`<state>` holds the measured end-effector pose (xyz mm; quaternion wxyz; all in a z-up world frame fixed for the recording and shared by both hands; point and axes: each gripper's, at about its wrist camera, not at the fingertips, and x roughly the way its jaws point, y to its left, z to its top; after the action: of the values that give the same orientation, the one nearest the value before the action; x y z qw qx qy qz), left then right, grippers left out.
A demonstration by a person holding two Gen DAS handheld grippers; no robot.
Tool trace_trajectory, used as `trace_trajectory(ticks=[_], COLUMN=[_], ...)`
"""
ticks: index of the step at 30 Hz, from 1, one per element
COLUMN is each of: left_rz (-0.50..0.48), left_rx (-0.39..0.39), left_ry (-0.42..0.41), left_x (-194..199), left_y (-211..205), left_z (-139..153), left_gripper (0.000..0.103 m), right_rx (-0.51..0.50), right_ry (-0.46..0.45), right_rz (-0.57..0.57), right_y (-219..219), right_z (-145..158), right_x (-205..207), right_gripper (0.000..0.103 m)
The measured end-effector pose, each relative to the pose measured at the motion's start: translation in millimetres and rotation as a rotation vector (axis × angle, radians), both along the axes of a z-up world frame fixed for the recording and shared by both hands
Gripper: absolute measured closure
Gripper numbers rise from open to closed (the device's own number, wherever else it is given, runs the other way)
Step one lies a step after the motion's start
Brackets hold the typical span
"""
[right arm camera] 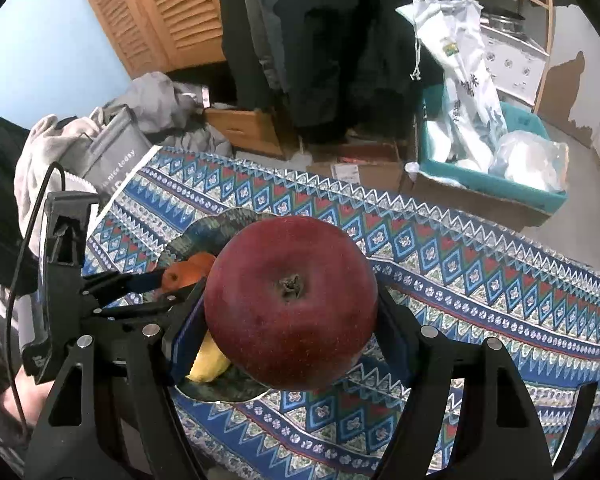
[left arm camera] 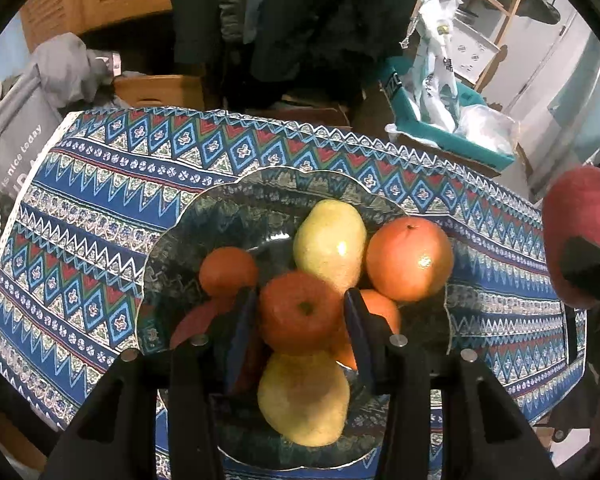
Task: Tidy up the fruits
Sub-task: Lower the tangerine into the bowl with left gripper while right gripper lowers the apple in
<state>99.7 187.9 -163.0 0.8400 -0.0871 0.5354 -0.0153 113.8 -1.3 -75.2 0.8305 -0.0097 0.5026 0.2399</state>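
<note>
A dark patterned glass plate on the blue patterned tablecloth holds two yellow pears, a large orange, smaller oranges and a partly hidden red fruit. My left gripper points down over the pile. A tangerine rests on the fruit between its blue pads, and a thin gap shows on each side. My right gripper is shut on a big dark red apple, held above the cloth just right of the plate. The apple also shows at the right edge of the left wrist view.
Behind the table's far edge stand a teal box stuffed with plastic bags, cardboard boxes and hanging dark clothes. A grey bag and crumpled cloth lie at the left. Bare tablecloth stretches right of the plate.
</note>
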Motion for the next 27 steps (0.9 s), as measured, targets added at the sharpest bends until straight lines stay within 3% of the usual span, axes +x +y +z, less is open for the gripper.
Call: trace_trajectory(ticks=[2, 8, 11, 18, 27], left_rz=[0.002, 0.053, 0.111, 0.227, 0.276], left_rx=[0.009, 0.014, 0.038, 0.056, 0.071], left_ry=[-0.005, -0.036, -0.061, -0.119, -0.124], left_x=[0, -11, -24, -48, -59], left_y=[0, 18, 36, 76, 94], left_z=[2, 21, 36, 61, 65], left_gripper=[0.043, 0.041, 0.033, 0.029, 0.029], right_rx=[-0.001, -0.003, 0.0, -0.008, -0.049], right_ry=[0.005, 0.02, 0.029, 0.063, 0.121], right_rz=[0.0, 0.017, 0.042, 0.114, 0.16], right_y=[2, 17, 31, 75, 110], right_z=[-3, -8, -11, -26, -54], right_x=[1, 5, 7, 7, 5], right_gripper=[0.028, 0.028, 0.028, 0.028, 0.028])
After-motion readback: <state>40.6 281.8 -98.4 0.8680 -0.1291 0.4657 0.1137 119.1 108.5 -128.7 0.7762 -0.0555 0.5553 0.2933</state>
